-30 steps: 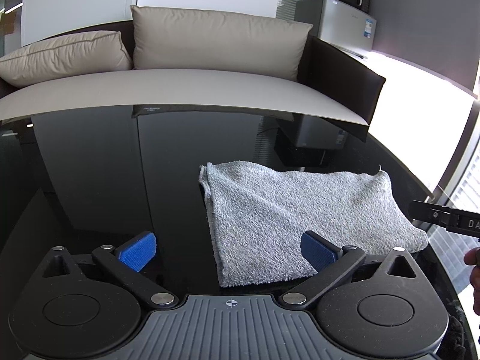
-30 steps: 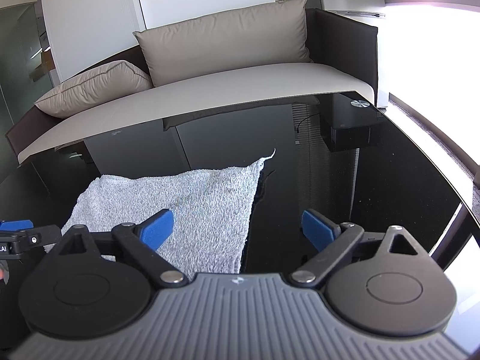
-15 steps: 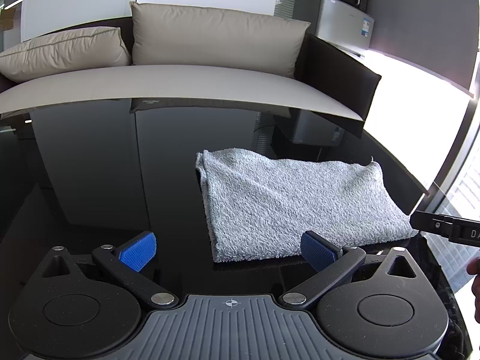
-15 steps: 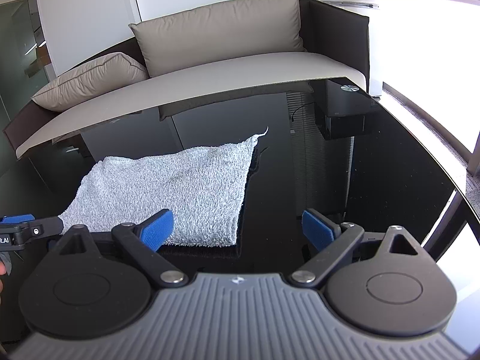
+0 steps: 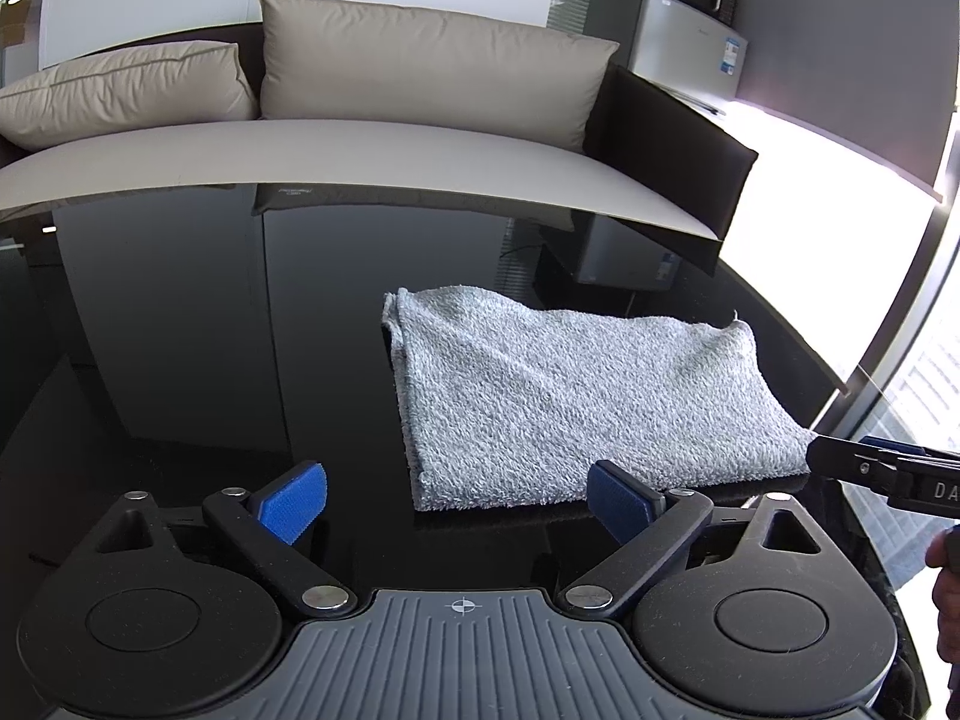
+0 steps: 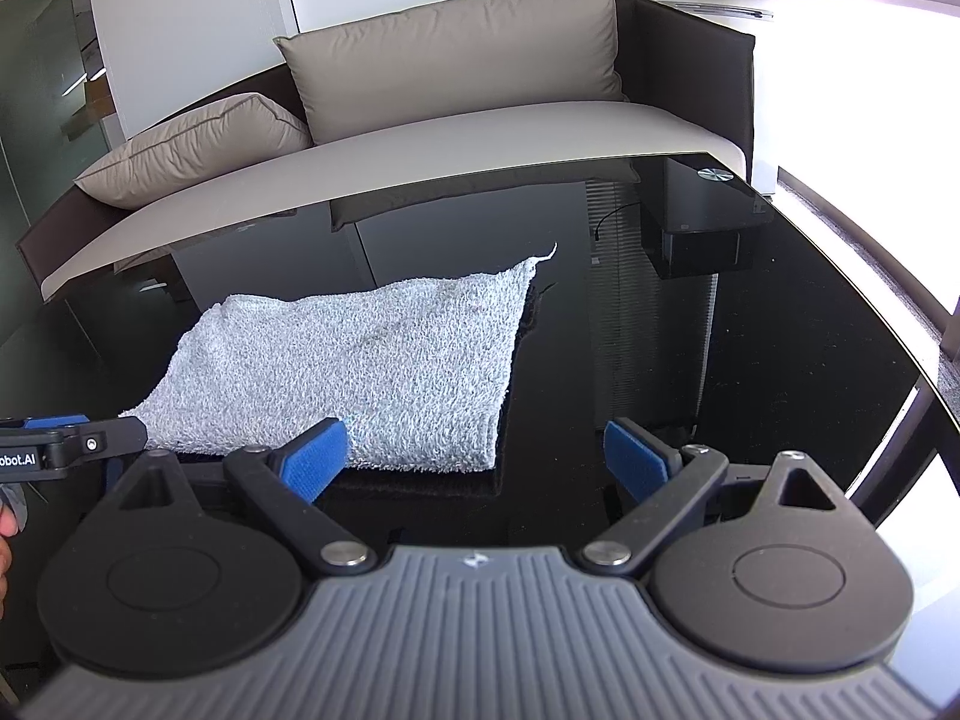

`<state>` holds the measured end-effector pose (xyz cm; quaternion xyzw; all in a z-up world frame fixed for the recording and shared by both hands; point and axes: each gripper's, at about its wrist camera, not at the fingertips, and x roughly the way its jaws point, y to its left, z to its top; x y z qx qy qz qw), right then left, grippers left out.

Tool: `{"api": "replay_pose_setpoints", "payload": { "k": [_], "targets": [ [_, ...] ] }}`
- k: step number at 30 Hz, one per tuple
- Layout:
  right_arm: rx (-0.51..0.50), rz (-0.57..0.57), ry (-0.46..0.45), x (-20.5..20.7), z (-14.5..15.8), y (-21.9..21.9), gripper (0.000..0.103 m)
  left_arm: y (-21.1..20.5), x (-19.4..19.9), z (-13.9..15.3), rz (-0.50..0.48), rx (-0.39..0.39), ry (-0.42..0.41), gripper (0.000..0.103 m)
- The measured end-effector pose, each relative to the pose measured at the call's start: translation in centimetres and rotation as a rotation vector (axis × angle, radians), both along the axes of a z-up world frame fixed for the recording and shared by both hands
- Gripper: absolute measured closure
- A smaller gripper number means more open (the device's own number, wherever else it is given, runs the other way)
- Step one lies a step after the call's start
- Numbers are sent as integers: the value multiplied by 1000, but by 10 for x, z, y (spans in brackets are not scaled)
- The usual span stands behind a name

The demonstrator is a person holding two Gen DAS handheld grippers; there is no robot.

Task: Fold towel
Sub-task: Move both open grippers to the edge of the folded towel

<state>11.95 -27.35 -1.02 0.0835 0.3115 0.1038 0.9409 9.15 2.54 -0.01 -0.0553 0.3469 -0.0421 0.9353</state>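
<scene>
The left gripper (image 5: 456, 498), matte black with ribbed grey housing and blue fuzzy pads, has its jaws spread and closing, with only the near left corner of the towel ahead of the gap and nothing pressed between the pads. The grey looped-terry towel (image 5: 576, 396), folded into a soft rectangle with a thick rolled left edge, lies flat on the glossy black glass table (image 5: 180, 360), ahead of and to the right of those jaws. A loose thread sticks up at its far right corner. The right gripper (image 6: 477, 462), built the same, holds its jaws wide apart over bare glass, the towel's near right corner just ahead of its left pad. Beyond the table stands a dark sofa (image 5: 672, 138) with smooth beige cushions (image 5: 420, 66); further right, a silver cabinet (image 5: 678, 42) carries a small label too blurred to read. White lettering on the left gripper's side, seen from the right wrist, reads "obot.AI".
</scene>
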Motion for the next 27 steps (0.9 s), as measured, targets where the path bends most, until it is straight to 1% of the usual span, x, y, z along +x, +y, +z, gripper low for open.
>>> {"api": "replay_pose_setpoints", "payload": {
  "k": [6, 11, 12, 13, 15, 18, 21, 26, 27],
  "targets": [
    [-5, 9, -7, -1, 0, 1, 9, 1, 1, -2, -5, -13, 10, 30],
    [-6, 17, -15, -2, 1, 2, 9, -1, 1, -3, -15, -9, 9, 39],
    [-8, 20, -16, -2, 1, 3, 9, -1, 1, -3, -16, -9, 11, 42],
    [-11, 22, -16, -2, 1, 3, 11, -1, 1, -3, -18, -12, 13, 48],
    [-14, 24, -16, -2, 1, 3, 16, -2, 1, -4, -22, -13, 16, 50],
    [-14, 29, -12, -1, 0, 4, 21, -3, 1, -4, -25, -11, 15, 52],
    [-13, 34, -7, -1, 0, 4, 26, -3, 2, -4, -25, -9, 14, 64],
    [-8, 33, 8, 0, -2, 4, 41, -4, 2, -4, -28, -6, 14, 74],
    [-5, 35, 11, 0, -3, 4, 43, -4, 2, -4, -26, -5, 15, 79]
  ]
}}
